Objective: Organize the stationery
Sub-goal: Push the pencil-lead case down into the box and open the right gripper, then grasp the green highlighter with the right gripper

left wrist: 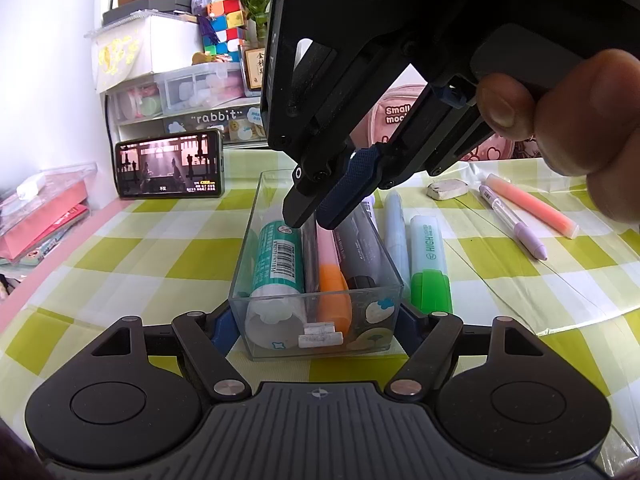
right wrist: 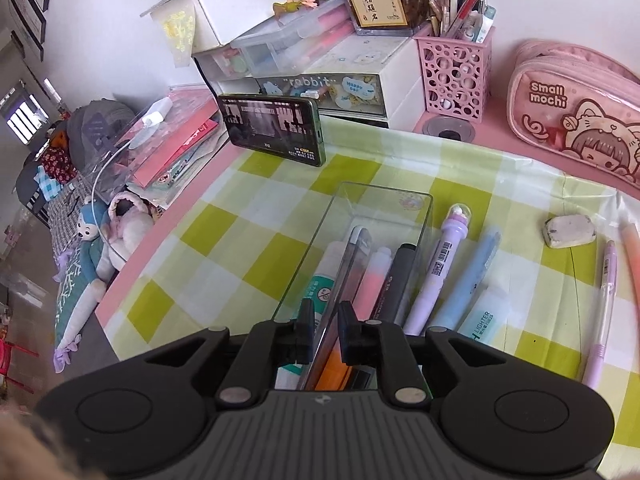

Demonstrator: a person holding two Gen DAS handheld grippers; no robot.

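Desk cover: my checked cloth (right wrist: pixel 256 216) lies open ahead and to the left of both tools, up to the phone (right wrist: pixel 276 128); its far edge meets pink desk.
Clear box: the box (left wrist: pixel 256 256) sits straight ahead of my left gripper (left wrist: pixel 316 328), whose pads press its two long walls at the near end.
Inside the box: I count four: a teal glue stick (left wrist: pixel 276 264), a grey pen (right wrist: pixel 344 276), an orange-capped highlighter (left wrist: pixel 332 276) and a dark marker (left wrist: pixel 360 248).
Right gripper: my right gripper (right wrist: pixel 323 334) points steeply down over the box; the grey pen lies between its fingers, but I cannot tell whether they press it.
Loose on the cloth: six pens and highlighters lie right of the box, plus one eraser (right wrist: pixel 570 232).
Hand: my fingers (left wrist: pixel 568 120) wrap the right tool's handle.
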